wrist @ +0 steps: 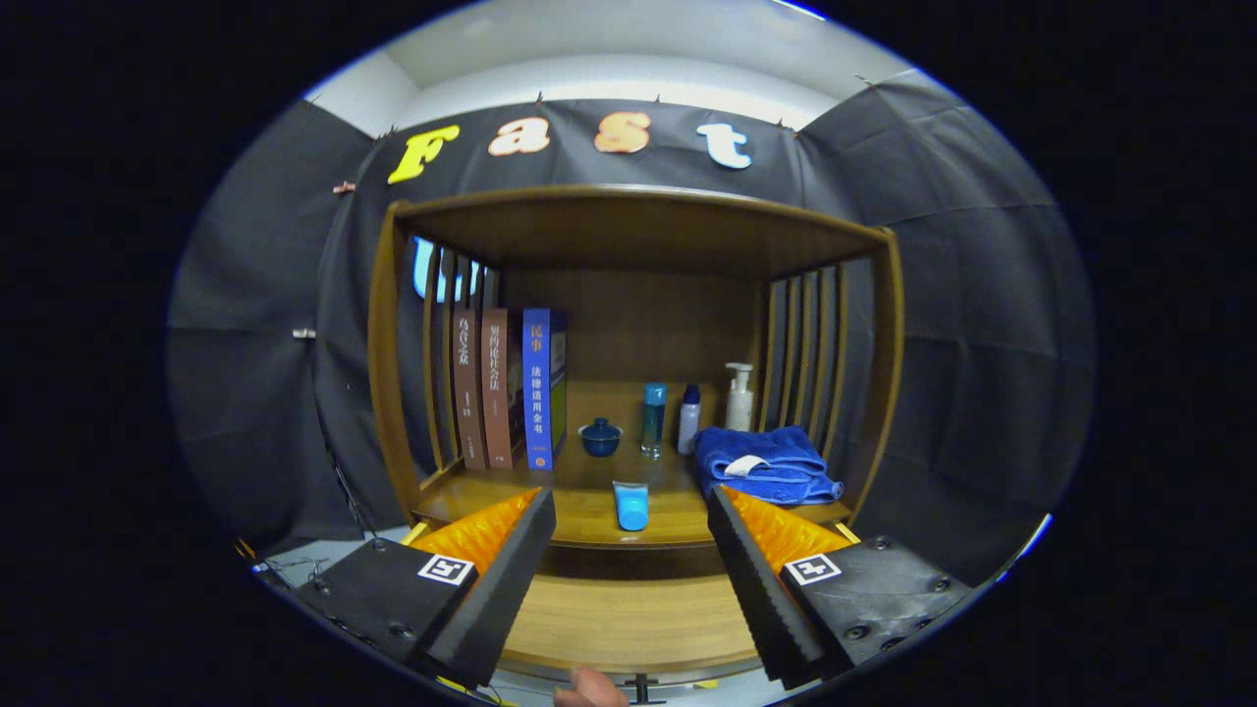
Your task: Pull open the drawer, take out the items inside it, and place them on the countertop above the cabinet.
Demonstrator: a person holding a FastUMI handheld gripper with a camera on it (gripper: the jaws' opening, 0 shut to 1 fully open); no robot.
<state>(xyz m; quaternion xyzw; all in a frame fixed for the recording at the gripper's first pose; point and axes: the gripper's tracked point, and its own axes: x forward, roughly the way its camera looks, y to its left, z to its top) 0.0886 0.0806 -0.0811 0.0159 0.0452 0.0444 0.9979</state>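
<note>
Blue tube [631, 506] on countertop [589, 491] beyond gripper [628, 550], fingers wide apart, empty.

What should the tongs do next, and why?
Probably dip down toward the drawer, because the tongs hang open and empty just above its wooden front, which looks shut. The blue tube already lies on the countertop just beyond them, near the blue towel.

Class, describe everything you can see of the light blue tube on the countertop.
The light blue tube is small, smooth and plastic-looking. It lies flat near the wooden countertop's front edge, with its wider end nearest the camera. It rests on the wood alone, apart from the blue towel. The open claw hangs short of it, touching nothing.
</note>
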